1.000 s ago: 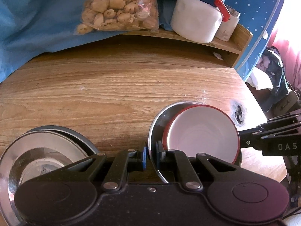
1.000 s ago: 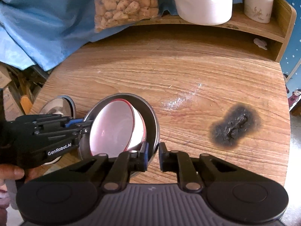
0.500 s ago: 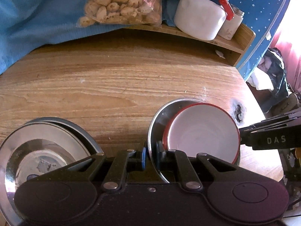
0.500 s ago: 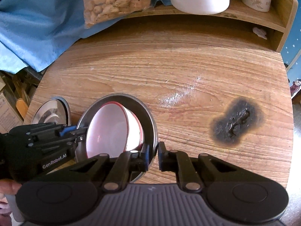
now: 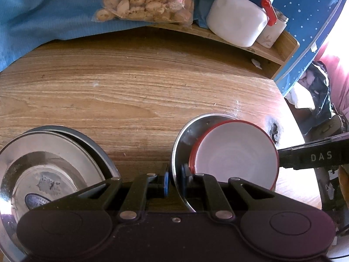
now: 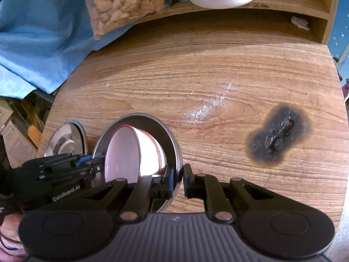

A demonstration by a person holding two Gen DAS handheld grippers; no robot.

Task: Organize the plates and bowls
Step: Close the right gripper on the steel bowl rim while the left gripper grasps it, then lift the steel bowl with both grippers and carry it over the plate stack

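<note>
Steel bowl (image 5: 185,135), round and shiny, sat tilted between both grippers, its mouth tipped toward the left gripper (image 5: 174,180), which pinched its near rim. Inside it leaned a smooth white bowl (image 5: 235,152) with a red rim. Opposite, the right gripper (image 6: 177,180) clamped the far rim. Just left of the left gripper lay stacked steel plates (image 5: 43,166) on the wood-grain tabletop (image 5: 141,91).

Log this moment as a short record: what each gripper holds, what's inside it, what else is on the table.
left gripper: jaws shut on steel bowl rim, near side
right gripper: jaws shut on the same rim, opposite side
inside steel bowl: white bowl with red rim, tilted
also on table: stacked steel plates, burn mark
shelf: snack bag, white jar
</note>
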